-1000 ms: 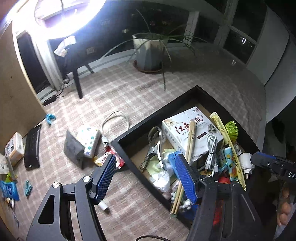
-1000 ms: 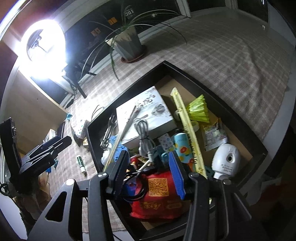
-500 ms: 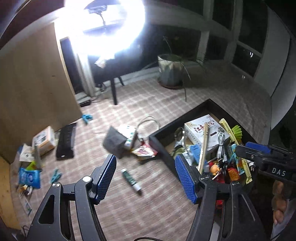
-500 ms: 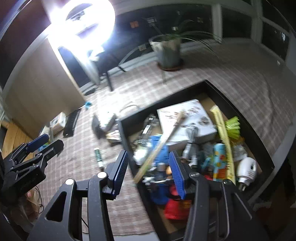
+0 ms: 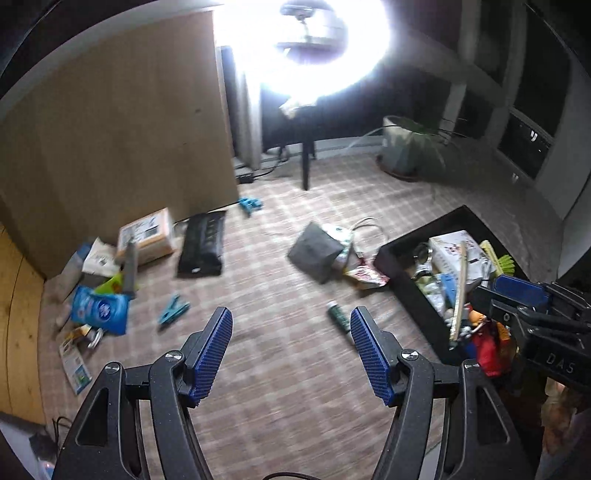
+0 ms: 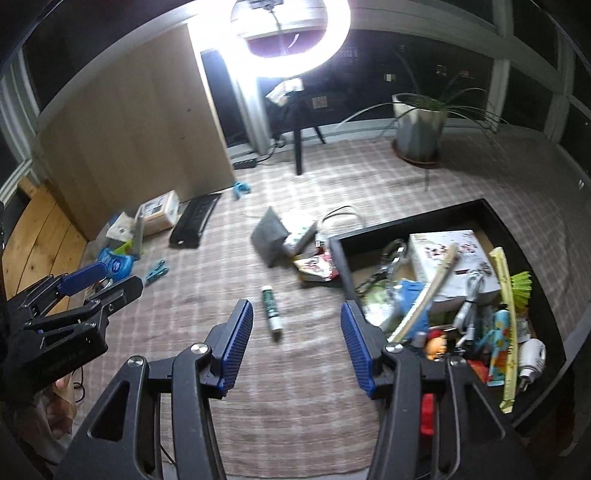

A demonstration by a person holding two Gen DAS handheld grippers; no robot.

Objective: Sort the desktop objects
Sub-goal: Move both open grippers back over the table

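Home room at night, checked cloth over the counter, potted plant by dark windows, ring light at the far edge, household clutter spread about

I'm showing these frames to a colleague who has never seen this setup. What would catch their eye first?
Probably the glaring ring light at the top, washing out the back of the scene. Next, the black tray on the right, crammed with boxes, cables and toys, while loose items lie scattered on the checked cloth to its left. Nearest the right gripper, whose jaws stand open and empty, lies a small green tube.
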